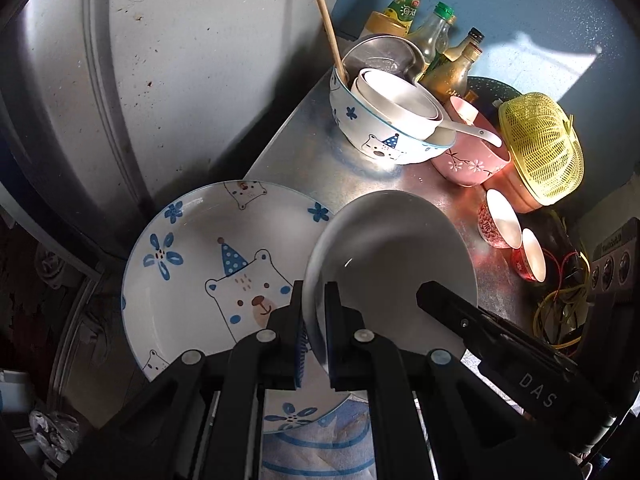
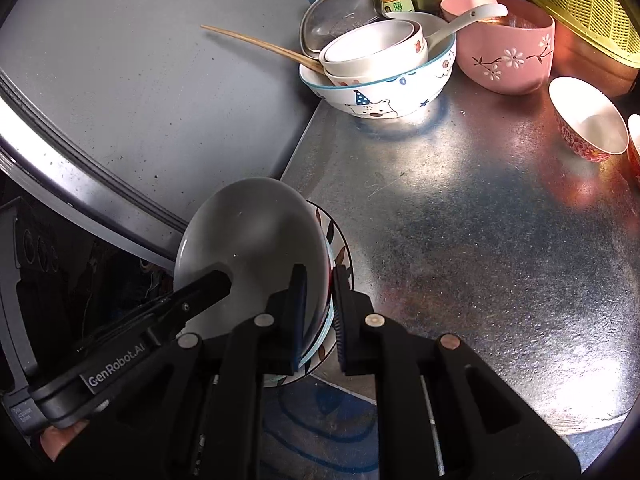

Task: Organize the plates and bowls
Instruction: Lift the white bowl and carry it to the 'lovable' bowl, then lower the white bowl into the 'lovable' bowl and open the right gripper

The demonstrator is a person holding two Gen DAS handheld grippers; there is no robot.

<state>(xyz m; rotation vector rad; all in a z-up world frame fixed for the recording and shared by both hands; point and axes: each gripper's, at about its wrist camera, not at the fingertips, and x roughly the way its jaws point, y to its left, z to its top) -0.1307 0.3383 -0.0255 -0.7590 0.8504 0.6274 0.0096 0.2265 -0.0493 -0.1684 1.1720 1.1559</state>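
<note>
My left claw is clamped on the rim of a plain grey plate, one finger on each face of its edge. My right claw is closed on the opposite side of that same grey plate, and in the right view its fingers also seem to straddle the edge of a leaf-patterned dish lying just under the plate; I cannot tell whether that dish is pinched too.

In the left view the right claw's finger reaches over the plate's far side. The grey plate sits tilted at the corner of the shiny metal counter, partly past the edge. Just beside it, away from the counter, lies a big bear-and-flower plate; the grey plate overlaps its rim.

At the back of the counter stands a bear bowl holding smaller white bowls, a white spoon and chopsticks. Beside it is a pink flowered bowl, and behind them a steel dish and several bottles. A yellow mesh basket lies next to the pink bowl, with two small red cups near the counter's side edge.
</note>
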